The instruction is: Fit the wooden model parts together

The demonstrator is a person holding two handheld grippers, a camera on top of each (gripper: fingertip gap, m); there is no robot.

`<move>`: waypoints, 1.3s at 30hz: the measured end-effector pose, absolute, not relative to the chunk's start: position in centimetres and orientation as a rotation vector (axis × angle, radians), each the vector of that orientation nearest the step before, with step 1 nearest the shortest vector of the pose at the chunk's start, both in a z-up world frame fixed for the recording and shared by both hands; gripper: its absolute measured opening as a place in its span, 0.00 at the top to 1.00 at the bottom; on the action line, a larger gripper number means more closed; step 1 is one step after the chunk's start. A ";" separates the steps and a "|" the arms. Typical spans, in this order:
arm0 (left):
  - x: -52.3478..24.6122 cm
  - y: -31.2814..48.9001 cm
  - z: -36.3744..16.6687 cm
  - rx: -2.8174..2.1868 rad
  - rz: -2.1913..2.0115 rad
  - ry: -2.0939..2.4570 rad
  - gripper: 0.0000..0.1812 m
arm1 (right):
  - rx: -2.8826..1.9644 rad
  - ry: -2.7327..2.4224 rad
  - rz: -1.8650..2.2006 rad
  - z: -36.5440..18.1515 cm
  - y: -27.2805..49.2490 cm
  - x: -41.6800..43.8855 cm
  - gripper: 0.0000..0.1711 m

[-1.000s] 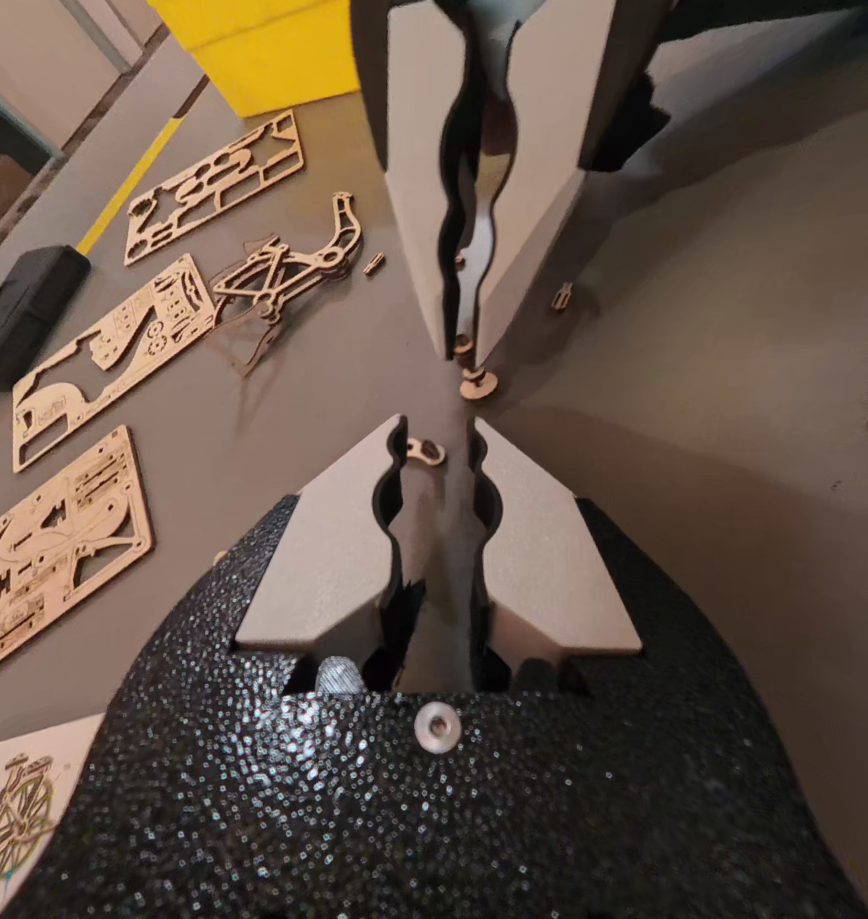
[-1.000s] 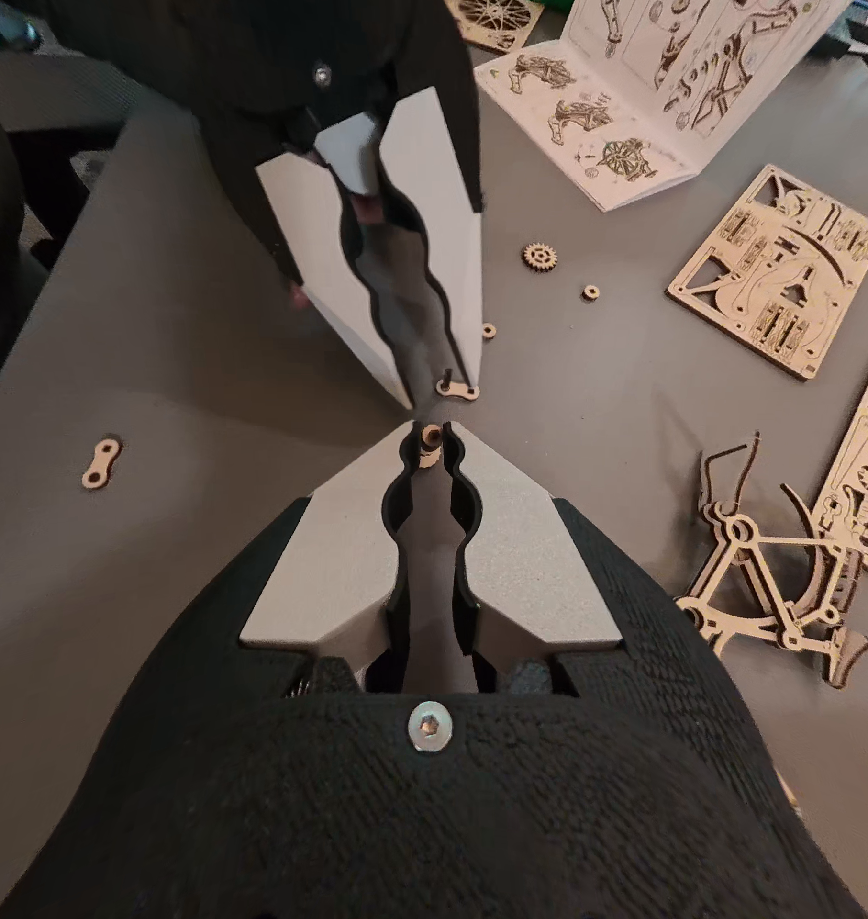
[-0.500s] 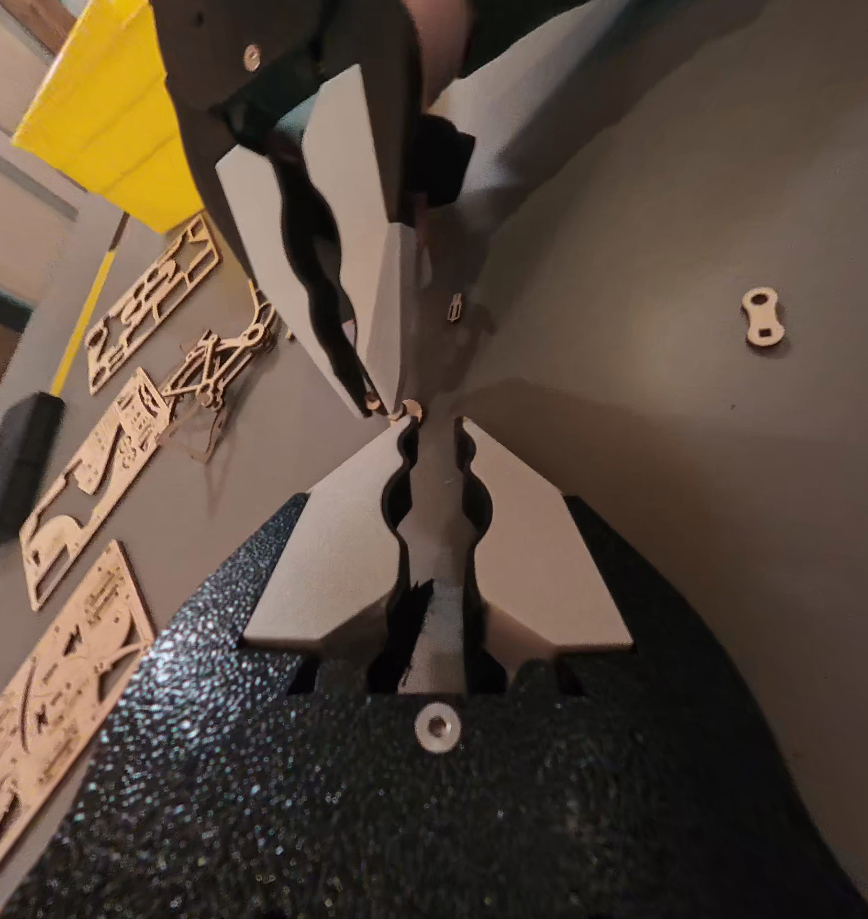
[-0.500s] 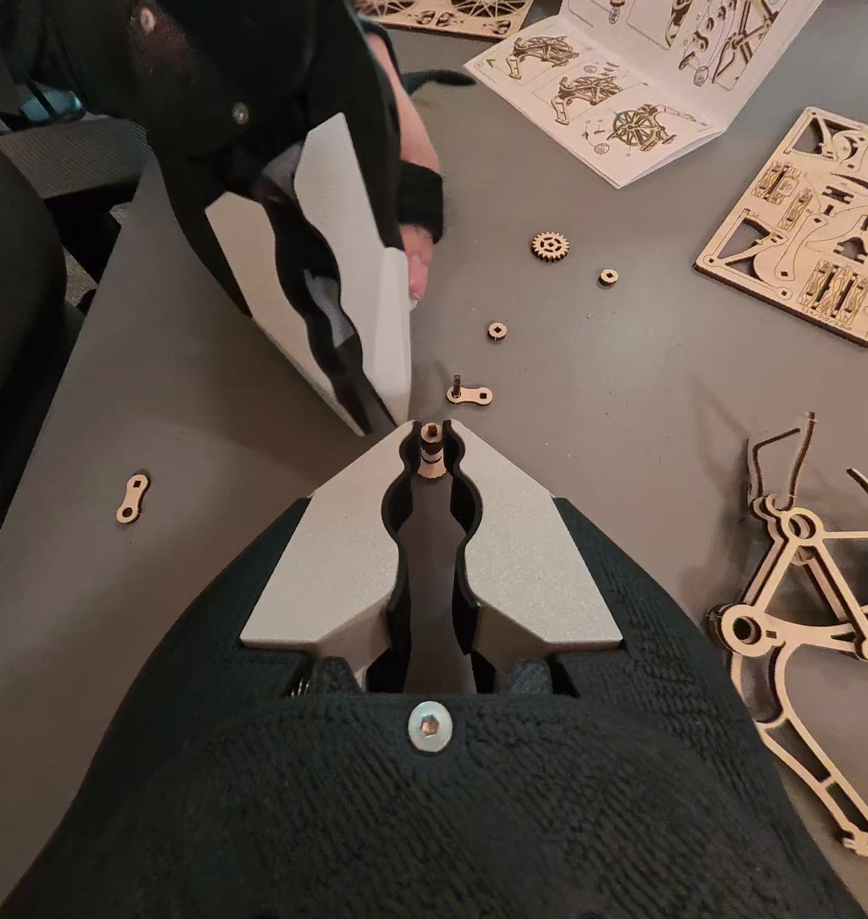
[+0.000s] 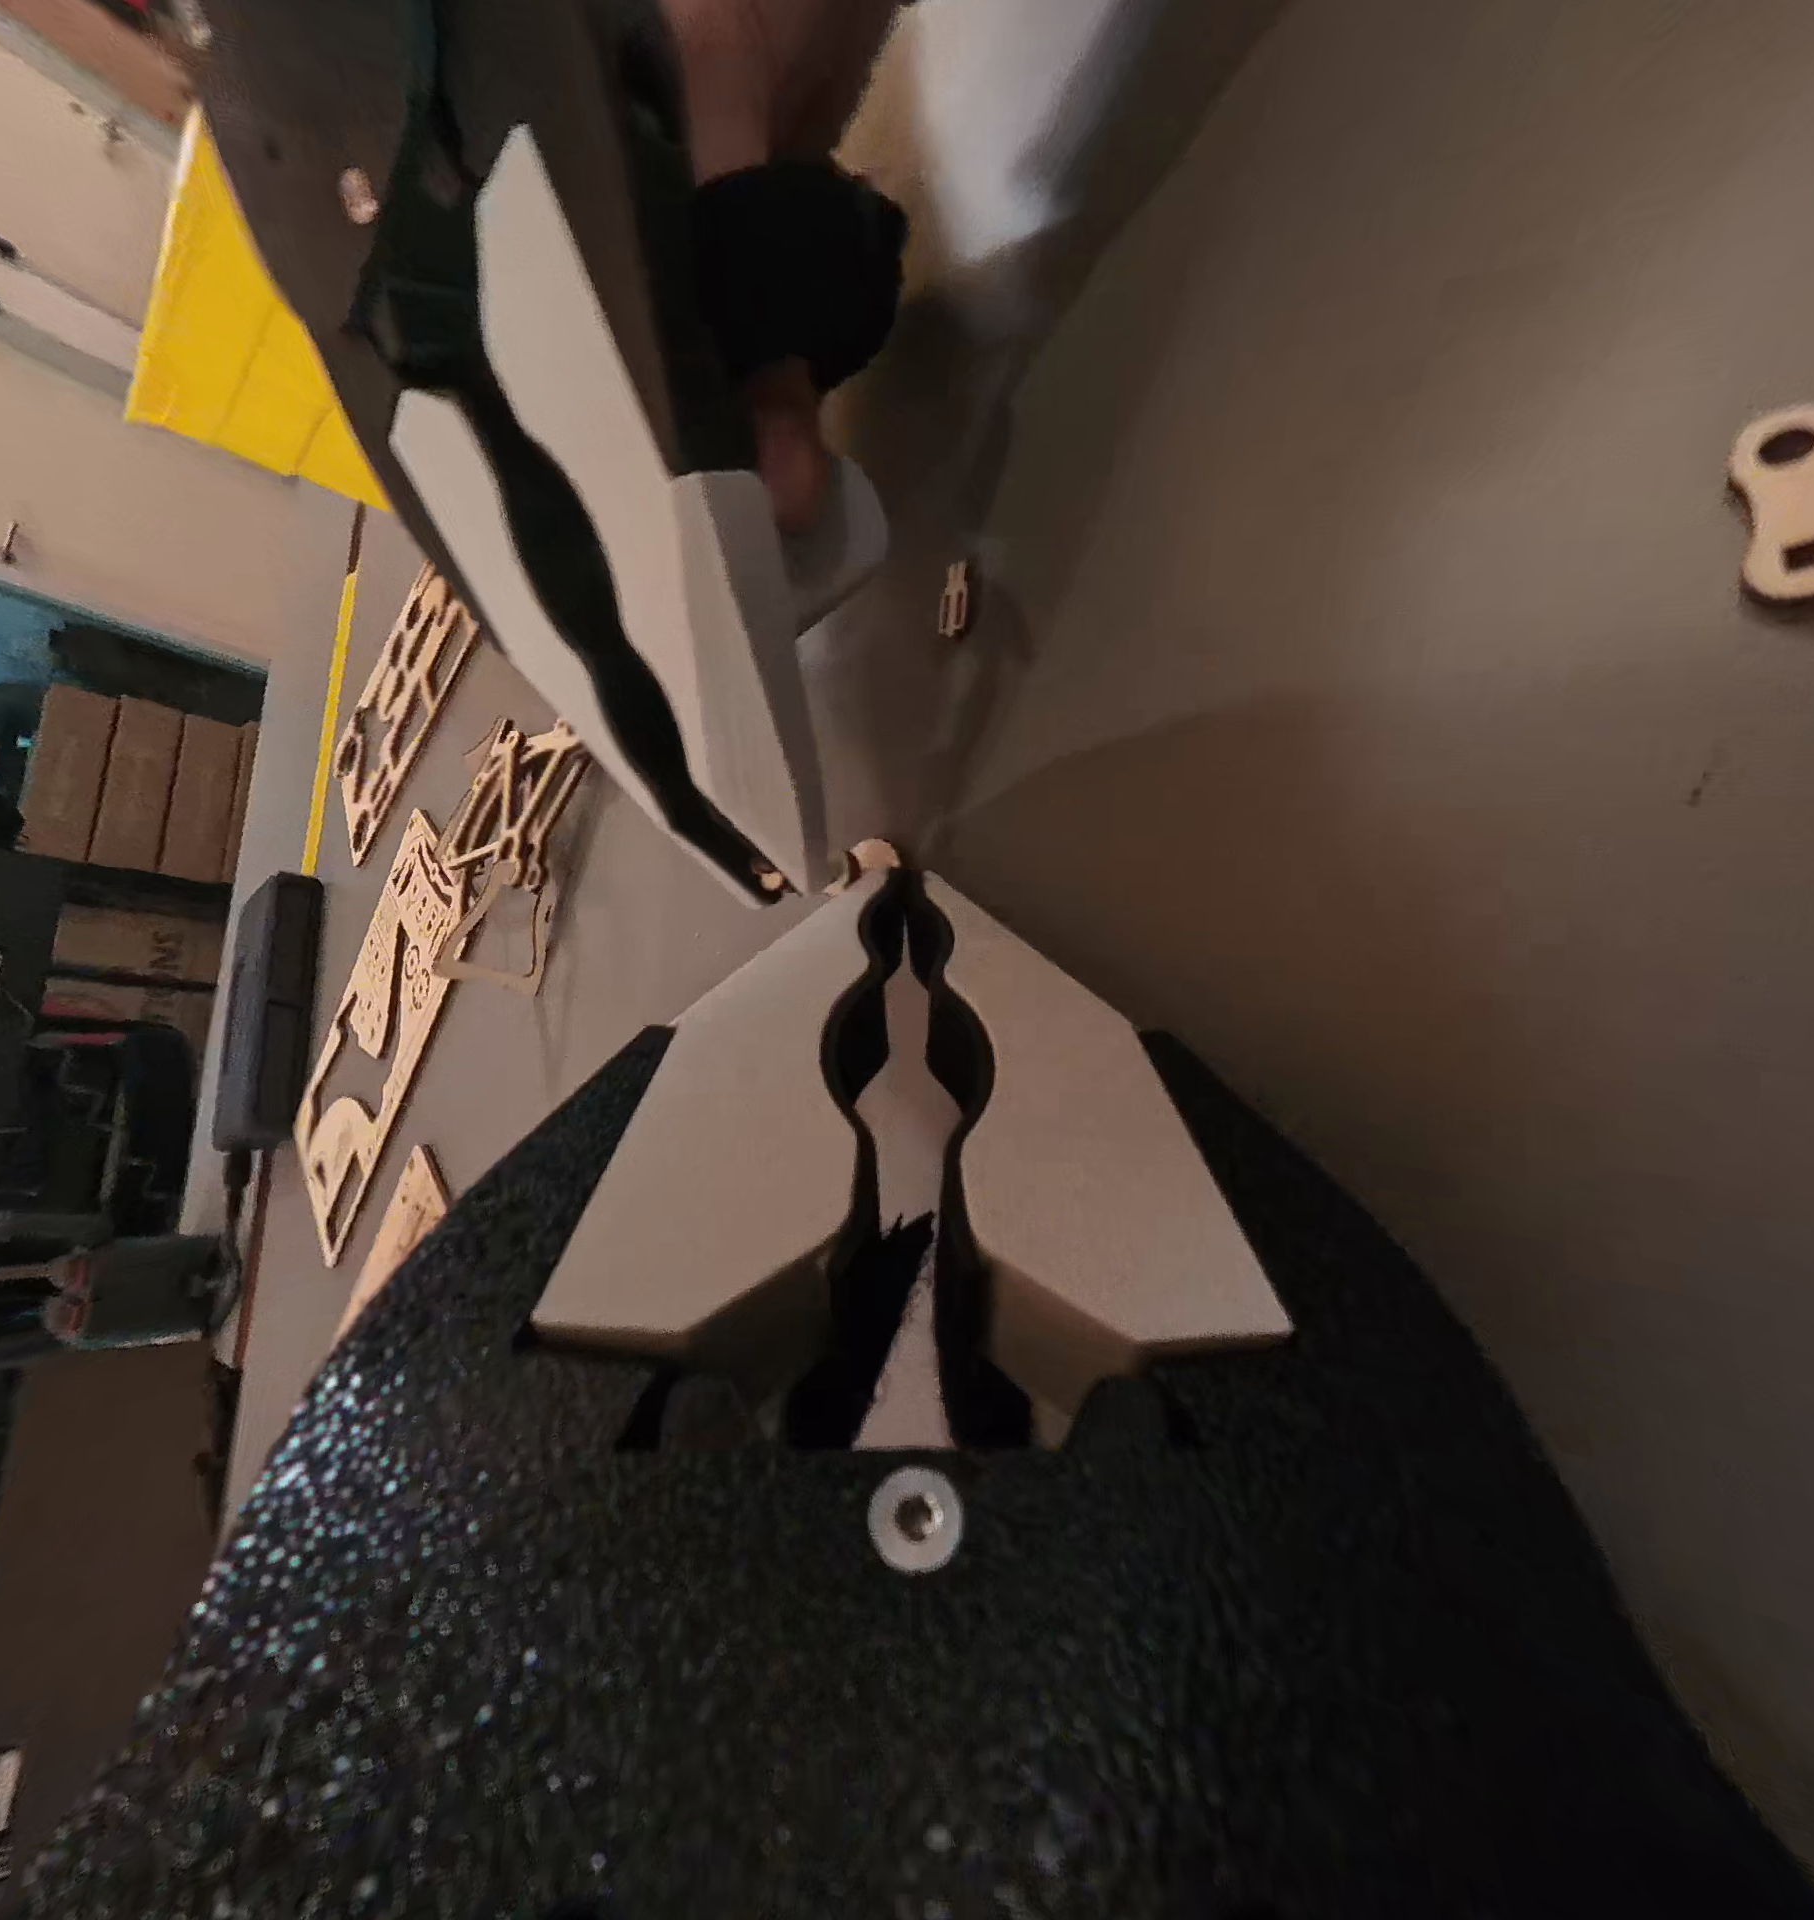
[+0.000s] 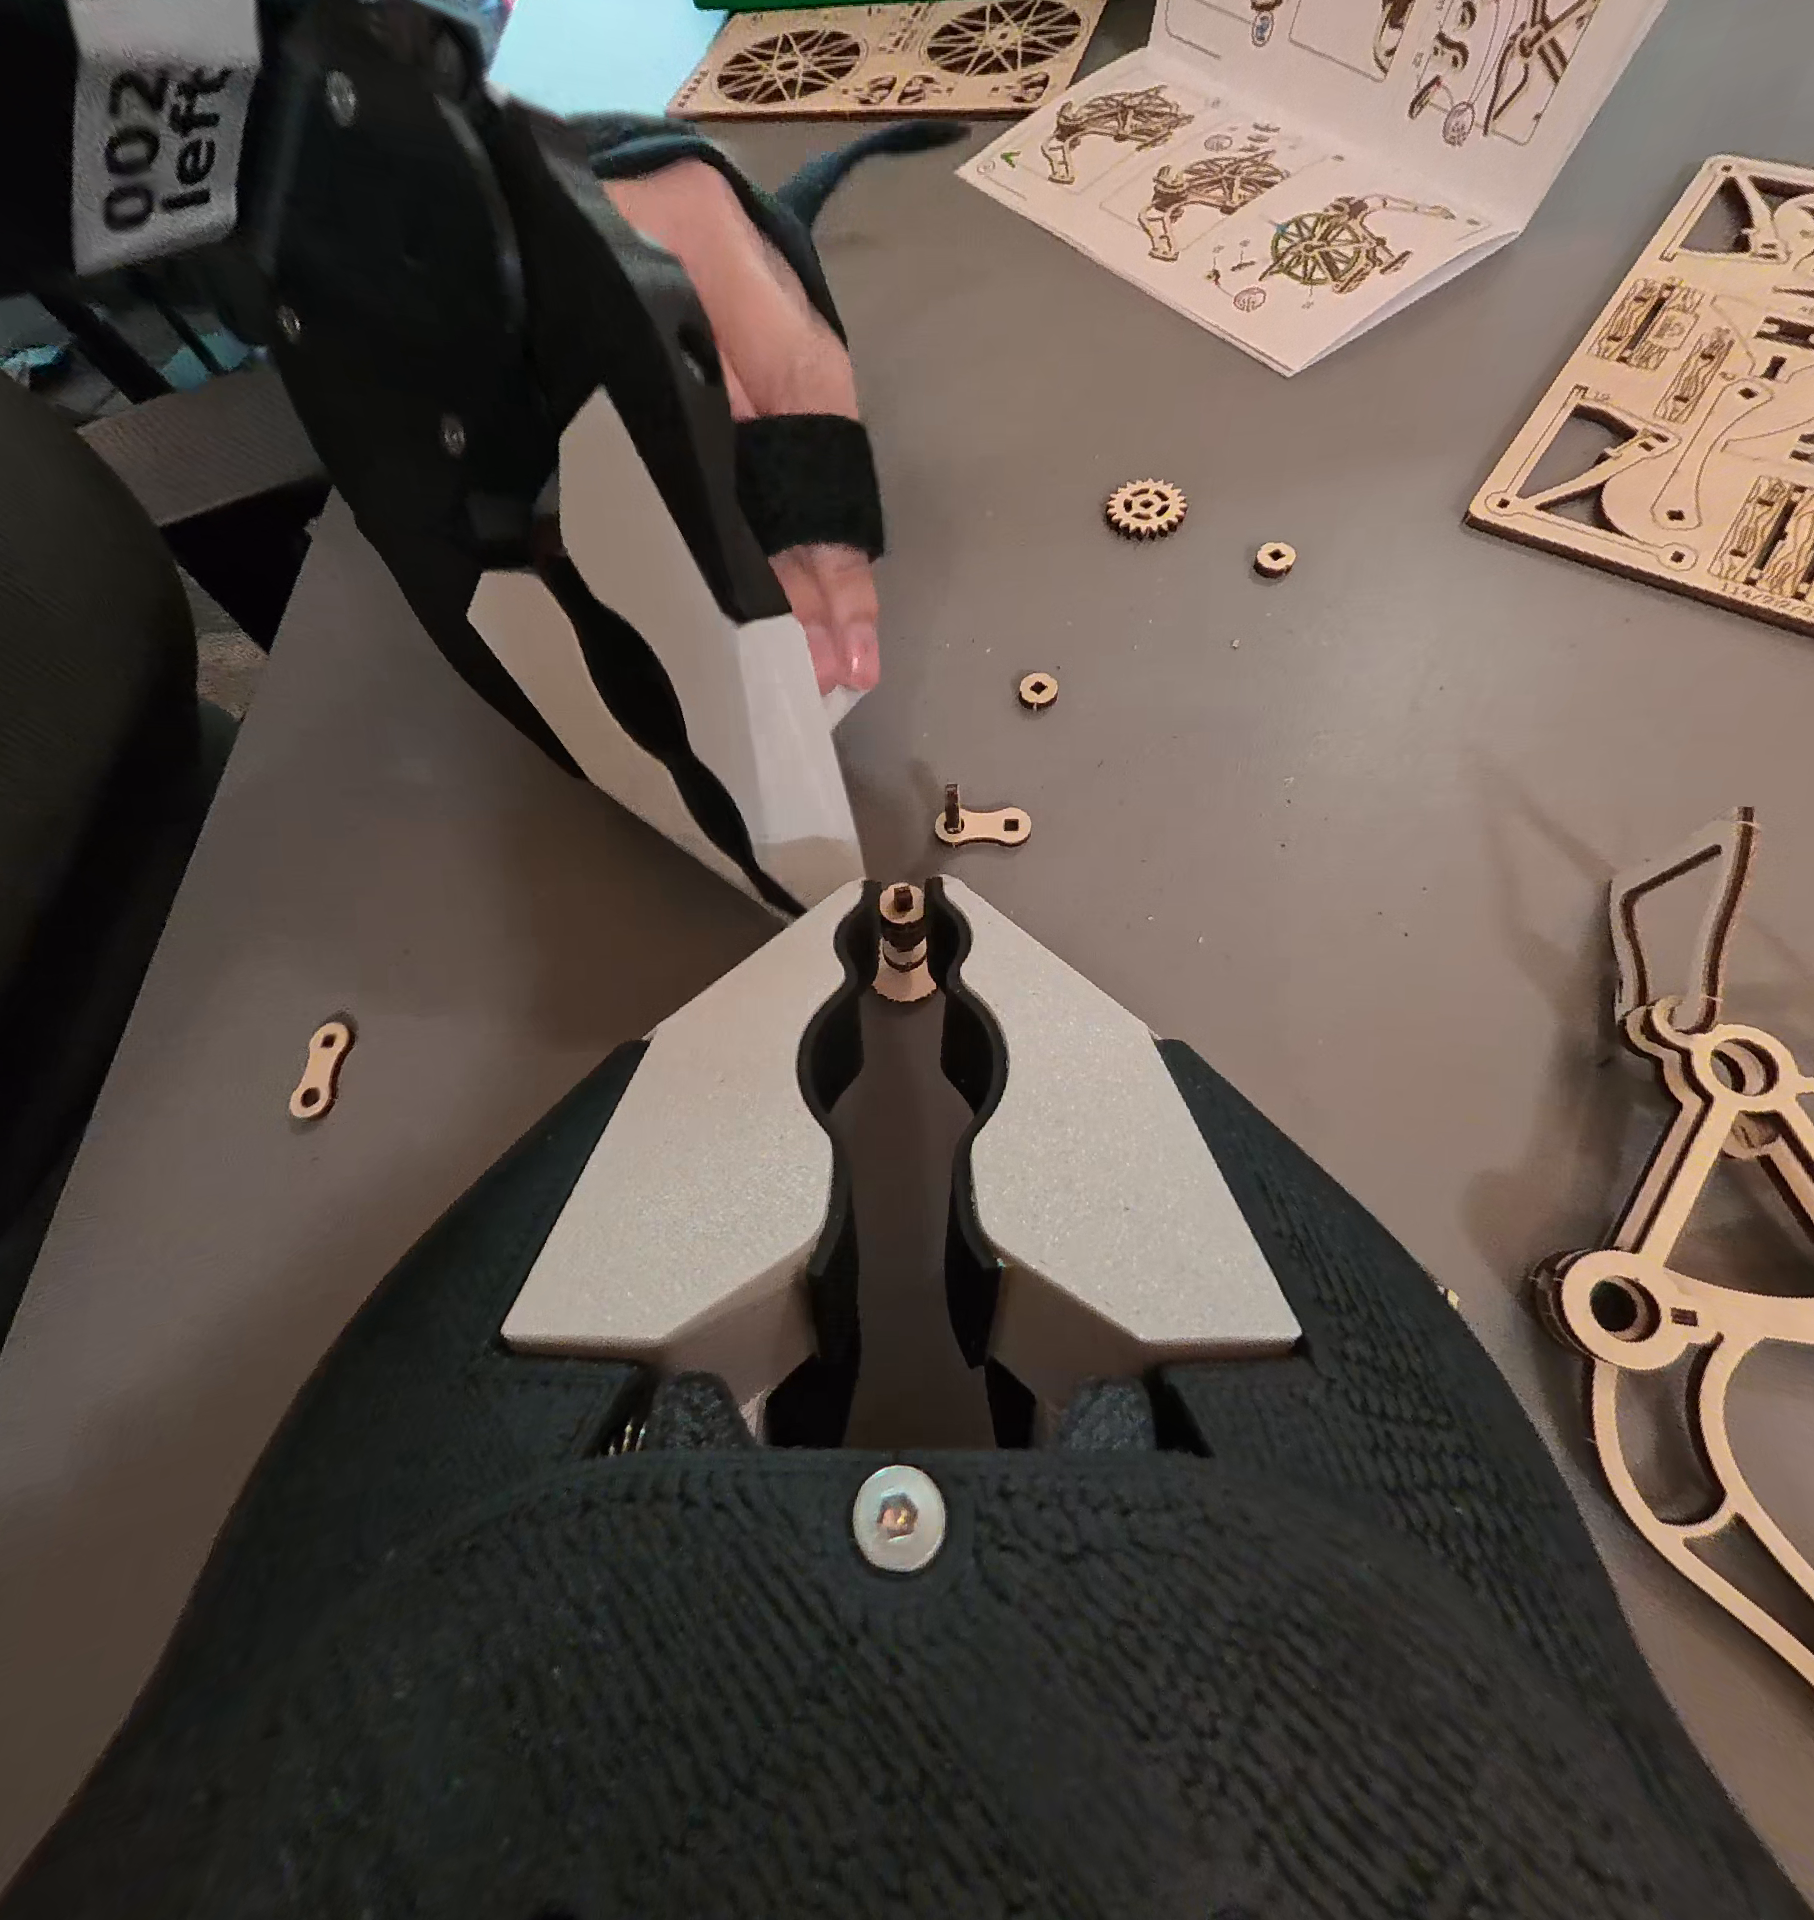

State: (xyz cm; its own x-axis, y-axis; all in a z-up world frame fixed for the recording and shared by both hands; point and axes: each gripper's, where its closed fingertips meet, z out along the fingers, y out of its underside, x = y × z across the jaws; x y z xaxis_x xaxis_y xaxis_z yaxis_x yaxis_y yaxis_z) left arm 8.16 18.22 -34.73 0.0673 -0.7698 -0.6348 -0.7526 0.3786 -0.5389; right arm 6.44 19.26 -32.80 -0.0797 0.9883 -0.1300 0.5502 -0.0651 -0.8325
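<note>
While the right gripper (image 6: 901,902) pinches a small stacked wooden axle piece (image 6: 897,948) between its nearly closed tips, the left gripper (image 5: 895,881) sits tip to tip with it, its 2 fingers drawn almost together on a small pale wooden part (image 5: 870,858) at the very ends; that part is too small to make out further. In the right wrist view the left gripper (image 6: 799,902) comes in from the upper left, held by a hand (image 6: 778,343) with a black strap around 1 finger.

On the grey table (image 6: 1298,935) just beyond the tips lies 1 flat link with a peg standing in it (image 6: 981,826). Farther out are 2 small washers (image 6: 1038,689) and 1 toothed gear (image 6: 1146,509). 1 plain link (image 6: 321,1067) lies well apart to the left, near the table edge. To the right rests 1 partly built wooden frame (image 6: 1734,1278). At the far right is 1 cut-out sheet (image 6: 1713,416), at the top 1 sheet with spoked wheels (image 6: 882,57), and between them 1 open instruction booklet (image 6: 1298,197).

The left wrist view shows 4 cut-out sheets (image 5: 383,997) in a row at the left, with the frame beside them and 1 more loose link (image 5: 1802,514) at the right.
</note>
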 end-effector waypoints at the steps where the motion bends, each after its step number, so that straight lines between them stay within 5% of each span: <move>1: 8.2 18.2 -34.8 -1.356 0.007 1.687 1.00 | -1.654 -1.667 1.046 -32.8 19.3 6.4 0.96; 39: 8.3 18.3 -34.9 -1.474 -0.055 1.638 1.00 | -1.609 -1.698 0.953 -32.9 19.4 6.9 0.96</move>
State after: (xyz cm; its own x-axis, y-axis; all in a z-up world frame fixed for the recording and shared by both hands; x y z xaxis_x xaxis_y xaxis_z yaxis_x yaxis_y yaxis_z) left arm 8.25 18.25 -34.87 0.1202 -0.8111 -0.5725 -0.7711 0.2869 -0.5684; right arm 6.90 19.45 -32.93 -0.0794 0.9957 -0.0486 0.5600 0.0042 -0.8284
